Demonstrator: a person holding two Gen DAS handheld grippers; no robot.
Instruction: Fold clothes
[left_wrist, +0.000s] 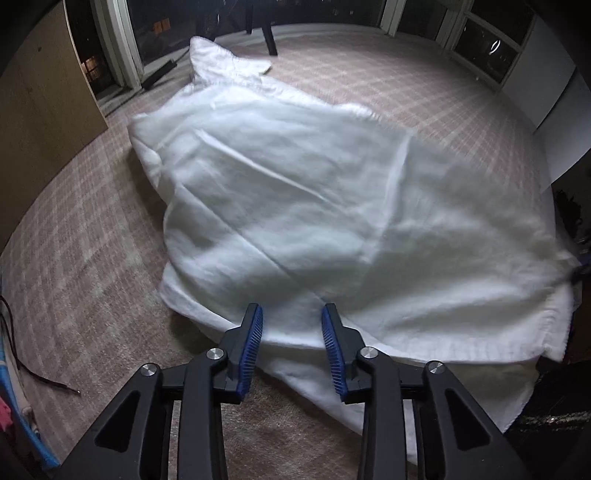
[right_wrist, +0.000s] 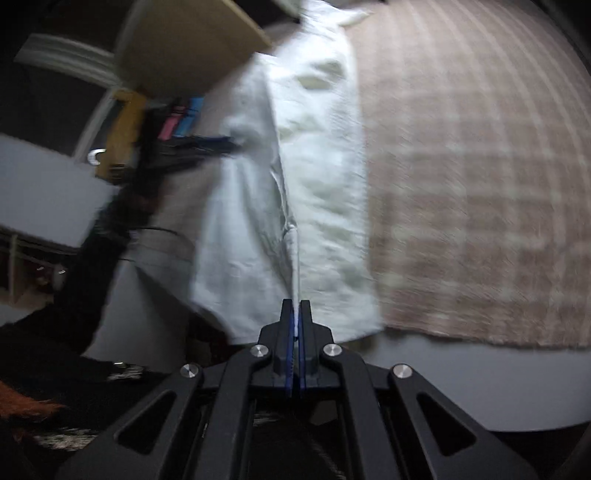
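Observation:
A large white garment lies spread over a pink plaid bed cover, its near edge hanging over the bed's right side. My left gripper is open just above the garment's near hem, with its blue pads apart and nothing between them. In the right wrist view the same white garment is lifted and stretched, blurred by motion. My right gripper is shut on a thin edge of that cloth. The other gripper shows dark and blurred at the garment's far left edge.
A brown wooden board stands at the left of the bed. Dark windows with white frames line the far wall, with a dark stand leg in front. A thin cable lies on the cover at left. Coloured items sit beside the bed.

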